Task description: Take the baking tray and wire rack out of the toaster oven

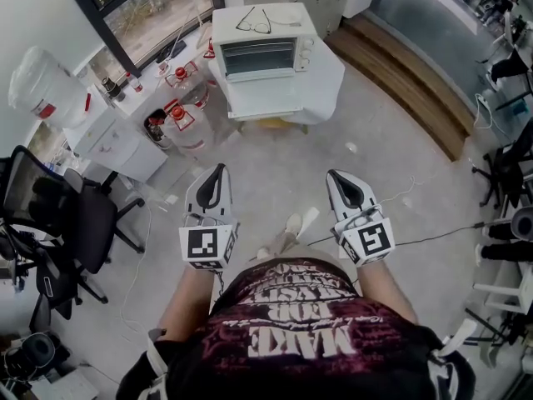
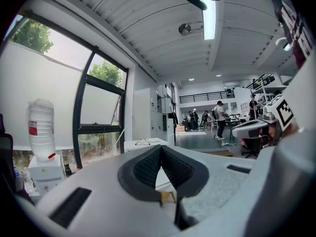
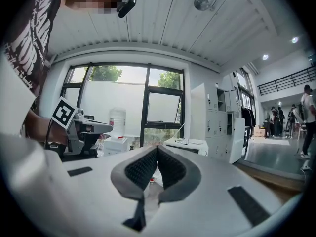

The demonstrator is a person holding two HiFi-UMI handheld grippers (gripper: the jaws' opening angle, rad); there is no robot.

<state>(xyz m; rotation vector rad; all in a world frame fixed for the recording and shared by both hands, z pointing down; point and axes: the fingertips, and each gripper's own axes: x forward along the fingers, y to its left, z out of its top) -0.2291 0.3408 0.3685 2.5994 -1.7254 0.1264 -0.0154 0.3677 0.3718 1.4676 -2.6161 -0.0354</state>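
Far ahead, white toaster oven (image 1: pixel 260 55)

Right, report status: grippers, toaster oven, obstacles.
Left gripper and right gripper shut, empty. Toaster oven on white table ahead, door looks closed, glasses on top. Water bottles left of table, off the direct path.

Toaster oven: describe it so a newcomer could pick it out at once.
Start at the big window; just right of it in the head view stands a white table. The toaster oven is the white box on that table, the only thing there with a dark glass front and glasses lying on top.
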